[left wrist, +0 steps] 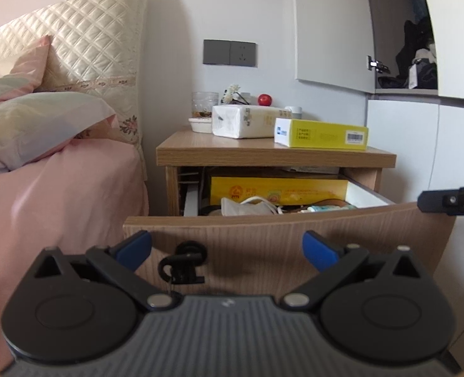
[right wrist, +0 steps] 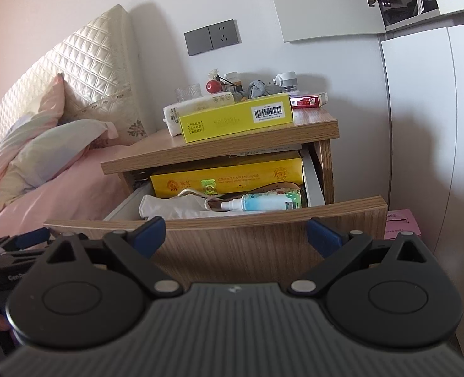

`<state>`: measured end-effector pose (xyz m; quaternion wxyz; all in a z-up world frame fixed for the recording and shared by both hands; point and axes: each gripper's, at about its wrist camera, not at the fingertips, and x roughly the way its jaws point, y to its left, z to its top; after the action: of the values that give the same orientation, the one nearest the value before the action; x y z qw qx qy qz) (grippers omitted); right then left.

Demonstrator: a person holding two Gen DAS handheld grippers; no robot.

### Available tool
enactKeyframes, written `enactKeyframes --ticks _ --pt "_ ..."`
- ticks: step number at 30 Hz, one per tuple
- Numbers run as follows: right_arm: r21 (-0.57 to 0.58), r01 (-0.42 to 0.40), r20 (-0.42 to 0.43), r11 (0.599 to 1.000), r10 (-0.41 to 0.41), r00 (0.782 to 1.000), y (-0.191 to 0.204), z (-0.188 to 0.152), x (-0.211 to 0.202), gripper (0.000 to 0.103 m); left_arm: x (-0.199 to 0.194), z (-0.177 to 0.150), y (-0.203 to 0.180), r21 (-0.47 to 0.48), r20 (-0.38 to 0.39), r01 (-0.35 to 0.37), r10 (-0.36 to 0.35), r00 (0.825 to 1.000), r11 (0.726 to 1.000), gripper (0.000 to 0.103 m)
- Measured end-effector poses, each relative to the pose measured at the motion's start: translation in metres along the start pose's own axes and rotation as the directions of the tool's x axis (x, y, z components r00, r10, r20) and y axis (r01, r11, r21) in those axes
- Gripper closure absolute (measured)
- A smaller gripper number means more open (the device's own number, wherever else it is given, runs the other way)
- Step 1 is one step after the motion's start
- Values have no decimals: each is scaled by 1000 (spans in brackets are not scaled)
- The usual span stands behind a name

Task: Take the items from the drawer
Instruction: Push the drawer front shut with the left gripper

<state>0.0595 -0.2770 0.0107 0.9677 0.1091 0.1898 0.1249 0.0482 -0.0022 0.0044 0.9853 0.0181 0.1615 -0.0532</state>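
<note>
Both tongs, left [left wrist: 227,249] and right [right wrist: 235,237], spread wide, gripping nothing, parked just short of the pulled-out drawer [right wrist: 263,216]. Ahead of right: spray bottle [right wrist: 257,202], face mask [right wrist: 172,205], yellow box [right wrist: 225,177]. Probably reach-in time; could equally be between picks. Box print too blurry to read.

Wood-grain drawer front [right wrist: 263,235] ahead of the gripper; inside, a yellow box [right wrist: 228,177], white mask [right wrist: 169,205], pale blue spray bottle [right wrist: 260,202].

One open drawer [right wrist: 219,223], two yellow boxes [right wrist: 236,122] [right wrist: 228,176], one spray bottle [right wrist: 257,202], one face mask [right wrist: 172,205], one tissue pack [right wrist: 197,106], two grippers [left wrist: 227,248] [right wrist: 235,234]
</note>
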Motion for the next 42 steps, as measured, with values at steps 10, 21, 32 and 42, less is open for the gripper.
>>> enactKeyframes --ticks 10,21,32,42 --pt "6 -23 -35 1000 23 999 -6 15 25 0 33 13 4 -27 -103 -29 26 994 999 0" --pt "82 -62 -55 995 67 996 -22 29 47 0 59 31 9 -62 -143 -59 49 988 996 0" --pt "88 -47 -61 995 52 997 -25 40 73 0 86 38 8 -71 -140 -88 77 987 994 0" --pt "88 -45 -40 995 49 998 -28 45 91 0 107 43 8 -61 -130 -102 93 987 993 0"
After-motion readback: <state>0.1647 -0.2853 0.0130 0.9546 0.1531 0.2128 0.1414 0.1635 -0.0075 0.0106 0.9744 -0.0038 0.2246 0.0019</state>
